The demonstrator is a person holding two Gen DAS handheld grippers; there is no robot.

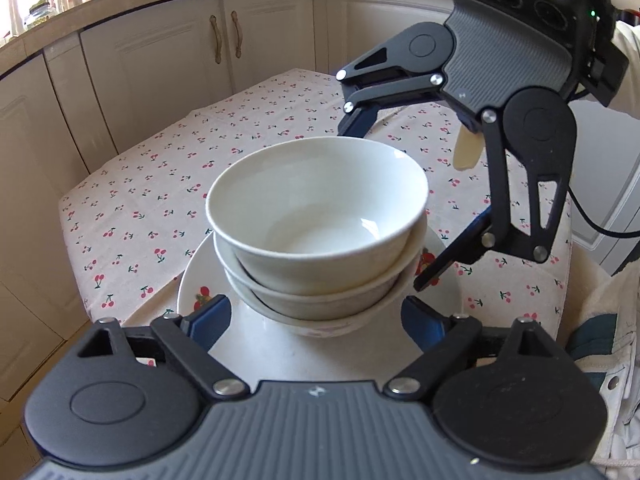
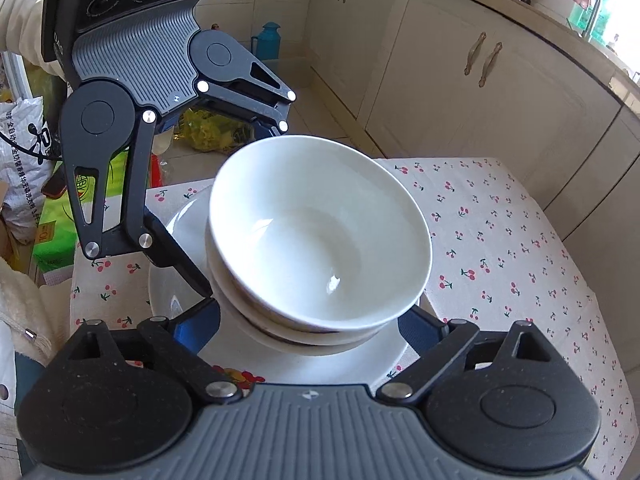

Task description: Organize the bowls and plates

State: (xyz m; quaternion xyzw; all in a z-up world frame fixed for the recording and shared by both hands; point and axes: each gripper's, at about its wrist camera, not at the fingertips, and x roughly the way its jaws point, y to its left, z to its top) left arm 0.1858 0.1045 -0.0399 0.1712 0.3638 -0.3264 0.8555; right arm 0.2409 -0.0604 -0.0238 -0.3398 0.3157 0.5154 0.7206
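Three white bowls are nested in a stack (image 1: 316,216) (image 2: 320,236) that stands on a white plate with a cherry print (image 1: 192,280) (image 2: 180,220). The plate lies on the cherry-print tablecloth (image 1: 160,184) (image 2: 500,240). My left gripper (image 1: 316,320) (image 2: 244,200) is open, its blue-padded fingers on either side of the stack's base, above the plate. My right gripper (image 2: 316,328) (image 1: 384,204) is open too and straddles the stack from the opposite side. No finger visibly touches a bowl.
Cream kitchen cabinets (image 1: 168,64) (image 2: 460,64) run under a countertop behind the table. On the floor are a printed white bag (image 2: 24,168), a green box (image 2: 52,240) and a teal flask (image 2: 270,40). The table's edge (image 1: 76,264) lies close to the plate.
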